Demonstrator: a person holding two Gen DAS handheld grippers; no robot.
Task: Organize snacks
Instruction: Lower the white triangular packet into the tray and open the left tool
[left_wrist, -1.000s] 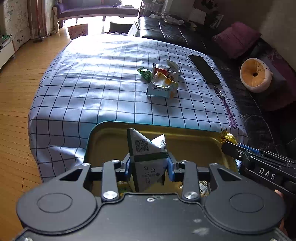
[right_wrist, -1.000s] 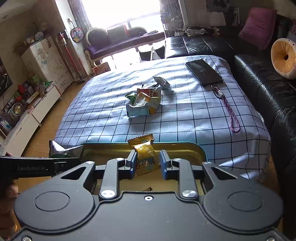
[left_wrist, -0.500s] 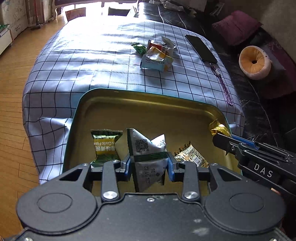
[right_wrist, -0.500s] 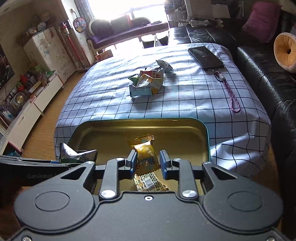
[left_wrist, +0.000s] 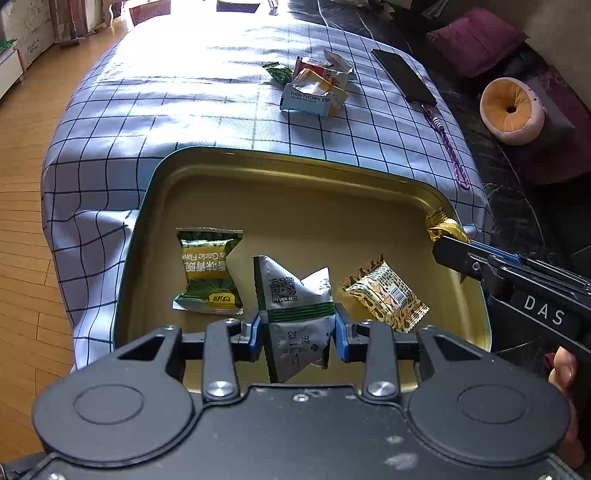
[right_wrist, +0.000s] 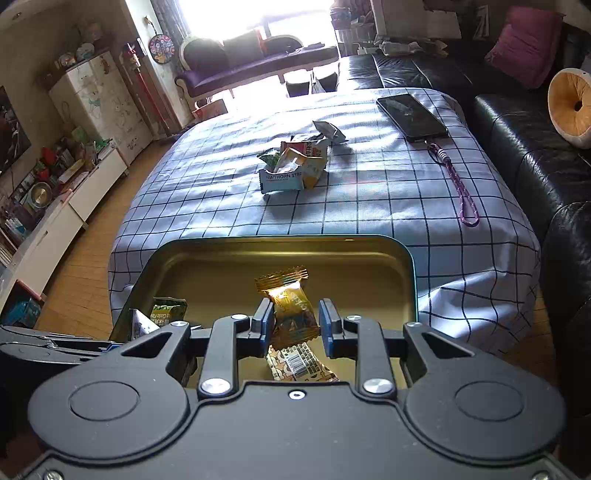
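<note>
My left gripper (left_wrist: 297, 332) is shut on a silver-and-green snack packet (left_wrist: 295, 302), held above the gold tin tray (left_wrist: 295, 177). In the tray lie a green garlic-flavour packet (left_wrist: 208, 269) and a beige patterned packet (left_wrist: 386, 293). My right gripper (right_wrist: 293, 325) is shut on a gold candy packet (right_wrist: 290, 299) over the same tray (right_wrist: 229, 247); the left wrist view shows it at the tray's right rim (left_wrist: 441, 227). A pile of loose snacks (left_wrist: 314, 83) lies further back on the checked cloth (left_wrist: 184, 92).
A black phone (left_wrist: 402, 75) with a purple lanyard (left_wrist: 452, 155) lies on the cloth's right side. A black sofa (right_wrist: 535, 147) with cushions runs along the right. Wooden floor (left_wrist: 22, 184) and low cabinets (right_wrist: 55, 206) are to the left.
The left gripper has dropped and tilted down over the tray, so the tray's inside and the two packets in it have come into view. Both grips are unchanged.
</note>
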